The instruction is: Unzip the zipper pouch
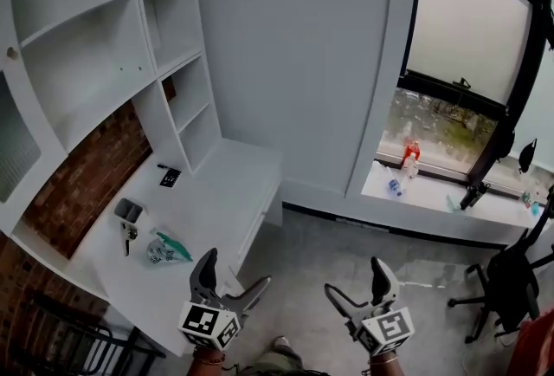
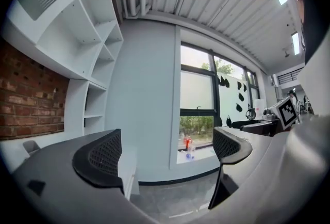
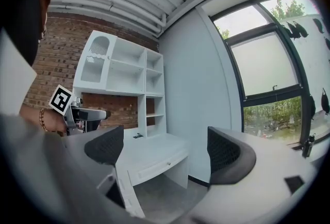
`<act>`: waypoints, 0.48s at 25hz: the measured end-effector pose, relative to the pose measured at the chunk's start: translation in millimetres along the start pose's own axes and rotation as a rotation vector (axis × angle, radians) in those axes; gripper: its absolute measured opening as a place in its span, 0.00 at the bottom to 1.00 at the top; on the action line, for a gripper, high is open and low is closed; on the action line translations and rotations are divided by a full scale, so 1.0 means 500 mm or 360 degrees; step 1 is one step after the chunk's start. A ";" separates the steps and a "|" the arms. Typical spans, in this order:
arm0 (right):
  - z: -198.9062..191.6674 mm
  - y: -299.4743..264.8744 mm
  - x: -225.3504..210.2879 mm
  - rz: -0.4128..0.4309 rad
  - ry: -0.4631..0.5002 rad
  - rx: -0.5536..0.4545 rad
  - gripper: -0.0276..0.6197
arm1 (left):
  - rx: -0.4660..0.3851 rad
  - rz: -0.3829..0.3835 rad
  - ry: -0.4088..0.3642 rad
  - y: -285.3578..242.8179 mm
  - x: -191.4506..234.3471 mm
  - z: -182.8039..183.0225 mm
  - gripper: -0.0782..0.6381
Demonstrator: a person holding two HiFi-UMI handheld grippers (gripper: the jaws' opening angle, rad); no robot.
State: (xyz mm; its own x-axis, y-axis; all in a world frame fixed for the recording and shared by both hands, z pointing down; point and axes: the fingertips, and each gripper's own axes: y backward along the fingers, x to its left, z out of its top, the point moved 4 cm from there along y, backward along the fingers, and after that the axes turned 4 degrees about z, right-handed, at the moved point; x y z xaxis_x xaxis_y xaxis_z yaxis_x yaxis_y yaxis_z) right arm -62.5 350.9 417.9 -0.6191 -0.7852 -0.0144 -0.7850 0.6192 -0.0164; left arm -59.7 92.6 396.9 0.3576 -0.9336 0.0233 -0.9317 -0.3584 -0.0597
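Note:
A small pale pouch point(image 1: 164, 249) with a green part lies on the white desk point(image 1: 216, 192) at the left of the head view. Beside it are a small grey box point(image 1: 128, 210) and a dark little object point(image 1: 130, 232). Both grippers are held low in front of the person, off the desk and away from the pouch. My left gripper point(image 1: 235, 272) is open and empty, and its own view point(image 2: 165, 153) faces the wall and window. Open and empty too, my right gripper point(image 1: 355, 277) looks toward the desk point(image 3: 149, 153) in its own view point(image 3: 165, 148). The pouch is hidden in both gripper views.
White shelves point(image 1: 95, 45) rise over the desk against a brick wall point(image 1: 82, 179). A flat black item point(image 1: 170, 177) lies at the back of the desk. Bottles point(image 1: 409, 159) stand on the window sill. An office chair point(image 1: 506, 283) is at the right on the grey floor point(image 1: 346, 244).

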 end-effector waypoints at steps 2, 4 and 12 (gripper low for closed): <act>-0.001 -0.039 -0.002 0.0051 0.0006 0.0002 0.82 | -0.0006 0.0053 0.0002 -0.009 0.032 0.003 0.88; 0.000 -0.074 -0.002 0.0099 0.0019 0.0007 0.82 | -0.0011 0.0110 0.0016 -0.012 0.061 0.002 0.88; -0.005 -0.202 0.028 0.0274 0.0032 0.0039 0.81 | 0.0046 0.0334 0.0056 0.042 0.147 -0.041 0.88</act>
State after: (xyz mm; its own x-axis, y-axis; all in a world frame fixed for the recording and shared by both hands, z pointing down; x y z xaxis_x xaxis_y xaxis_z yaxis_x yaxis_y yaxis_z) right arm 8.3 277.2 421.7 -0.7450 -0.6671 0.0006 -0.6665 0.7444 -0.0399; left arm -54.2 16.7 417.7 0.1533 -0.9873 0.0421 -0.9830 -0.1567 -0.0954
